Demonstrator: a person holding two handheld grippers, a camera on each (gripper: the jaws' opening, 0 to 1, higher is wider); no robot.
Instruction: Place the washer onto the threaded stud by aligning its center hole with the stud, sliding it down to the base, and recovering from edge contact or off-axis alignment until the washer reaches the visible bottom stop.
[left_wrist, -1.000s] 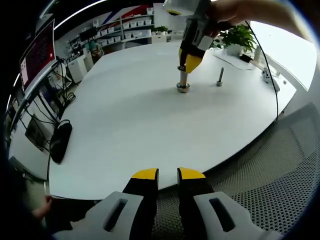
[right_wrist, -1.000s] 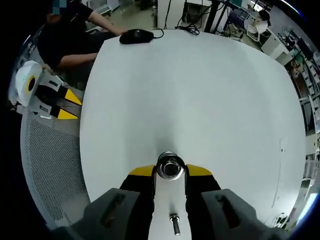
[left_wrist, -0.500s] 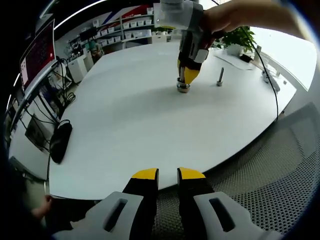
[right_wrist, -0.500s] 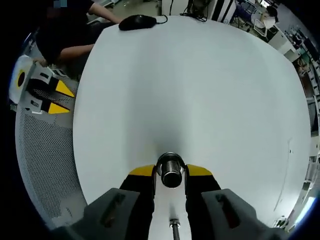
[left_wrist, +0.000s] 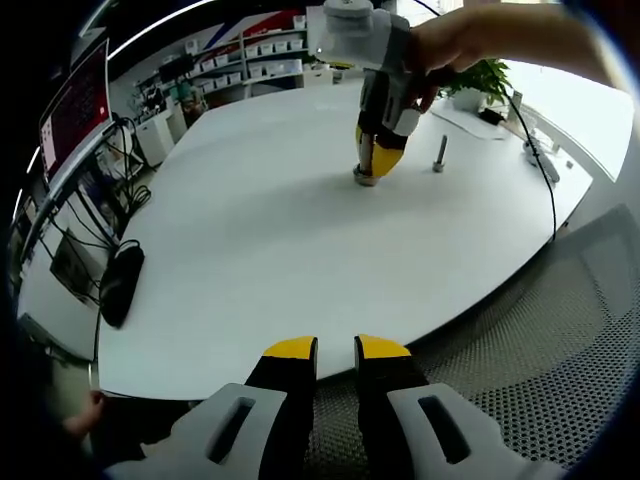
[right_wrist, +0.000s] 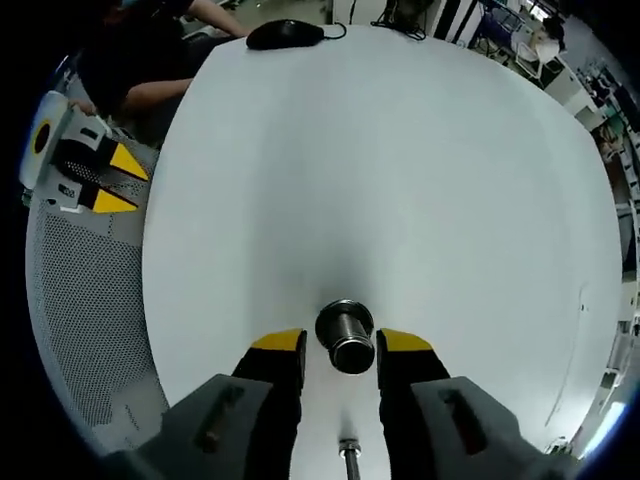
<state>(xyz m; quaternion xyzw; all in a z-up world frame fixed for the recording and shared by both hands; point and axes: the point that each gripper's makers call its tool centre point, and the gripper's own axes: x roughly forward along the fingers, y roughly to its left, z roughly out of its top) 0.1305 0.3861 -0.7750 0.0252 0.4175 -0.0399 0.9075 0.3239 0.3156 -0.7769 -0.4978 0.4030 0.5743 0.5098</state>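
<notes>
A threaded metal stud (right_wrist: 350, 345) stands upright on the white table (right_wrist: 400, 180), seen almost end-on. A metal ring, the washer (right_wrist: 343, 318), circles its lower part; whether it rests on the base I cannot tell. My right gripper (right_wrist: 342, 345) is open, its yellow-tipped jaws standing either side of the stud with small gaps. In the left gripper view that gripper (left_wrist: 378, 150) hangs over the stud (left_wrist: 365, 172), held by a hand. My left gripper (left_wrist: 336, 350) sits off the table's near edge, jaws a narrow gap apart and holding nothing; its shape in the right gripper view is (right_wrist: 112, 180).
A second bolt (left_wrist: 440, 152) stands just right of the stud, shown too as a bolt (right_wrist: 347, 455) between my right jaws. A black mouse (left_wrist: 120, 285) lies at the table's left edge. A mesh chair (left_wrist: 560, 340) is below right. A seated person's arm (right_wrist: 150, 90) is nearby.
My right gripper came lower over the stud and its jaws spread apart, letting go of what they pinched. The left gripper has not moved.
</notes>
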